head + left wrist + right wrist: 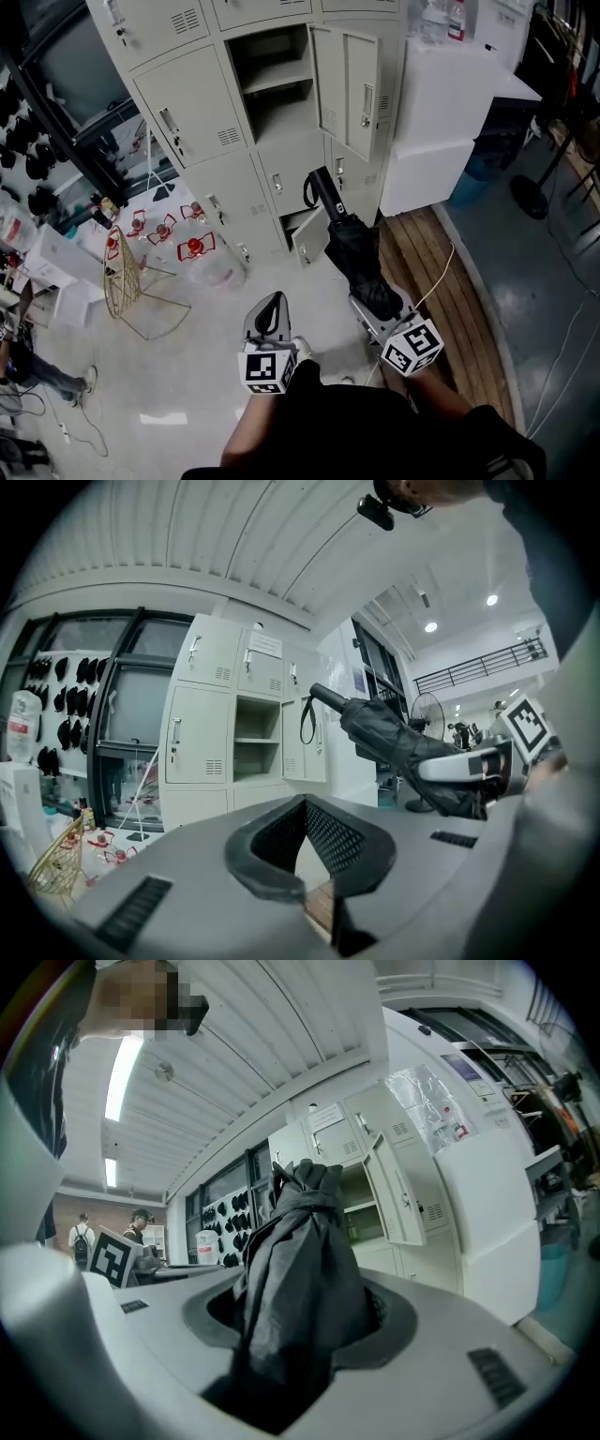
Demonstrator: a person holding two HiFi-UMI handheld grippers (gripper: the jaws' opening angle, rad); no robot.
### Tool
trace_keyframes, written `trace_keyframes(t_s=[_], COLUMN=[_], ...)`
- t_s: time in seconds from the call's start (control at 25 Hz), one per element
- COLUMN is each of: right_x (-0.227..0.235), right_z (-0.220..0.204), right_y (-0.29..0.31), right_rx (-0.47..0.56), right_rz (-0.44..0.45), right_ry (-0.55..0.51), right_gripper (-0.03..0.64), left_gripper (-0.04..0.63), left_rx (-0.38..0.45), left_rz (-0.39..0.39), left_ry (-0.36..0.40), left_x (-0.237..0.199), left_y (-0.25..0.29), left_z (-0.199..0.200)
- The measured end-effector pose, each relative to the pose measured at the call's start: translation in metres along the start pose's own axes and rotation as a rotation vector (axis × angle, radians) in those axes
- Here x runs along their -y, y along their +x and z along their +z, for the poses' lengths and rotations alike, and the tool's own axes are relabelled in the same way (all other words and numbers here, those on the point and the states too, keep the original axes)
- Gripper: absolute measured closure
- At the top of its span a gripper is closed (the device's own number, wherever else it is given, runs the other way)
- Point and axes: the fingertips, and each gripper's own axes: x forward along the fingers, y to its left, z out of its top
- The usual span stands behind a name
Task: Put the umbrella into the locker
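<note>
Umbrella gripped in right claw; left claw closed, empty; handle to be aimed level into open locker

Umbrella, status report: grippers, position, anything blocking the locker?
Right hand-held gripper shut on folded umbrella, handle end toward locker. Left hand-held gripper shut, empty. Umbrella outside locker; door open, nothing blocking seen.

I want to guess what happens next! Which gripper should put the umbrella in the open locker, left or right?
Right, probably. The right gripper is clamped on the folded umbrella, whose handle end points toward the open locker. The left gripper is shut and empty.
</note>
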Motion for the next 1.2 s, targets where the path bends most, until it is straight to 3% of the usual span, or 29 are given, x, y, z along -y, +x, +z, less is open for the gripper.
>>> trace_keyframes(t_s=[0.44, 0.88, 1.2], right_x=[0.043, 0.065, 0.067], right_z=[0.009, 0.001, 0.004], right_y=[0.102, 0.203, 0.245], right_rx=[-0.003, -0.043, -0.024], right_rz=[-0.041, -0.104, -0.147], right_ry=[0.011, 0.005, -0.001], right_gripper=[0.383, 0.383, 0.383], left_gripper=[0.600, 0.600, 0.600], left_rx=[-0.067, -0.070, -0.042], left_rz=[-0.014, -0.049, -0.091], left_ry=[-0.018, -0.038, -0.017], left_x=[-0.069, -0.155, -0.189], left_y=[0.081, 0.147, 0.172], left_z=[-0.011, -0.010, 0.001])
